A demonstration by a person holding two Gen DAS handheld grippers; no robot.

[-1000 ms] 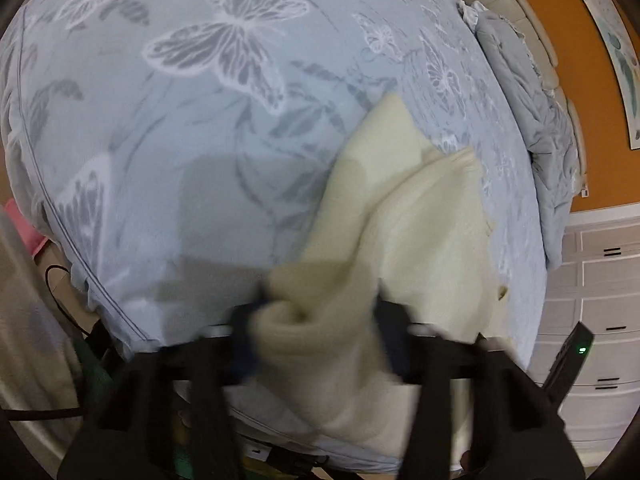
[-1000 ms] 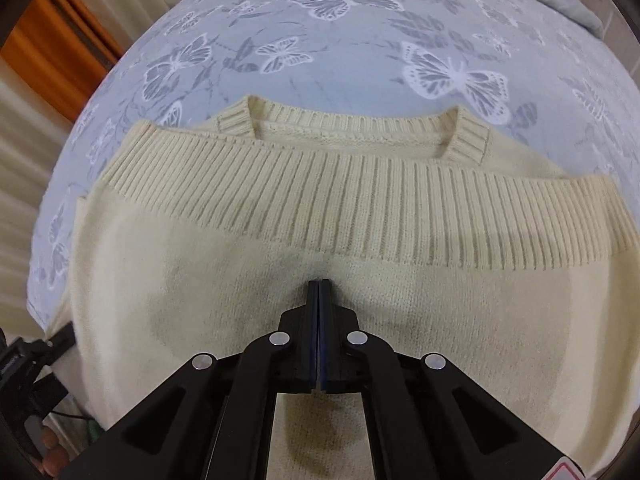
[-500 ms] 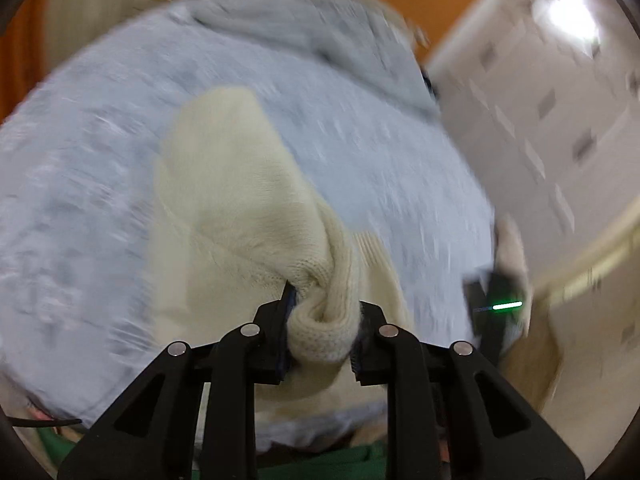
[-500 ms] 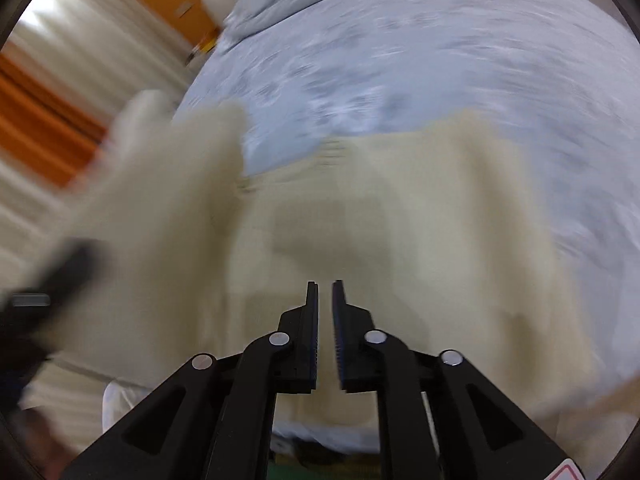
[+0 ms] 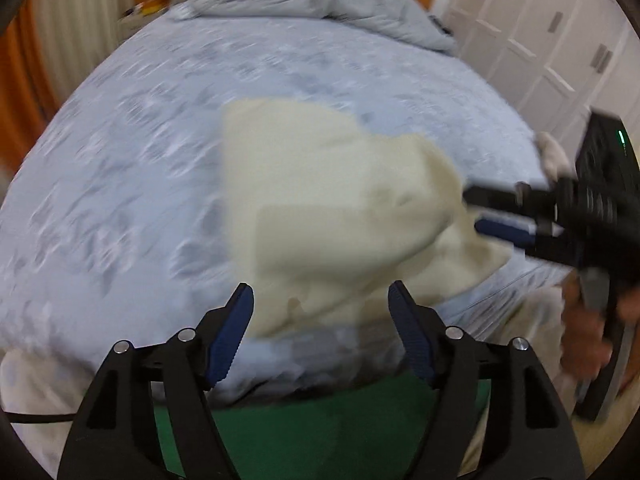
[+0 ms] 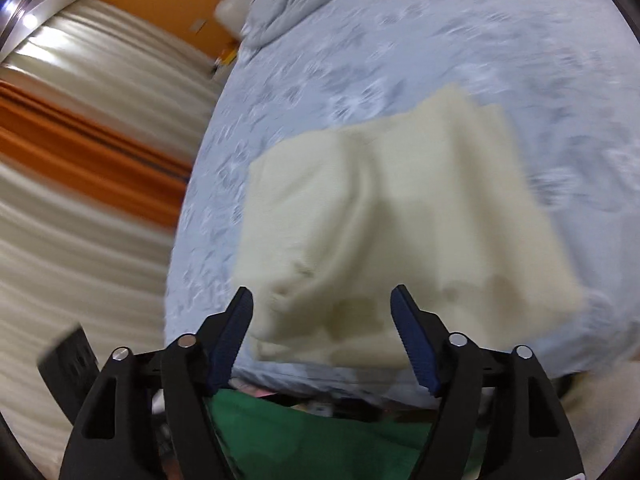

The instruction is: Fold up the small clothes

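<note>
A: Where is the cream sweater (image 5: 320, 208) found, and how much room is left around it?

B: It is seen lying folded on the bed (image 5: 132, 184), close to the near edge. In the right wrist view the sweater (image 6: 392, 220) is set just short of that edge, with a narrow strip of butterfly-print cover left in front of it. Wide bare cover is left beyond it, up to the crumpled grey duvet (image 5: 320, 12) at the head end, and more on the curtain (image 6: 88, 184) side.

A: What bounds the bed elsewhere?

B: White cupboard doors (image 5: 552, 40) are seen past the bed's far side edge in the left view. A green surface (image 5: 320, 436) is seen below the near edge; what it is cannot be told.

A: How are the left tongs (image 5: 320, 304) held?

B: They are pointed steeply down over the near edge. Their jaws are opening, nothing is pinched between them, and the sweater is seen beyond the blue pads (image 5: 232, 340), untouched.

A: And the right tongs (image 6: 322, 304)?

B: The same is shown: opening, released, tilted down above the sweater's near edge. From the left view the right tongs (image 5: 476, 212) are seen reaching in from the side, tips at the sweater's right-hand edge; contact cannot be judged through the blur. A hand (image 5: 588, 320) is seen gripping the handle.
</note>
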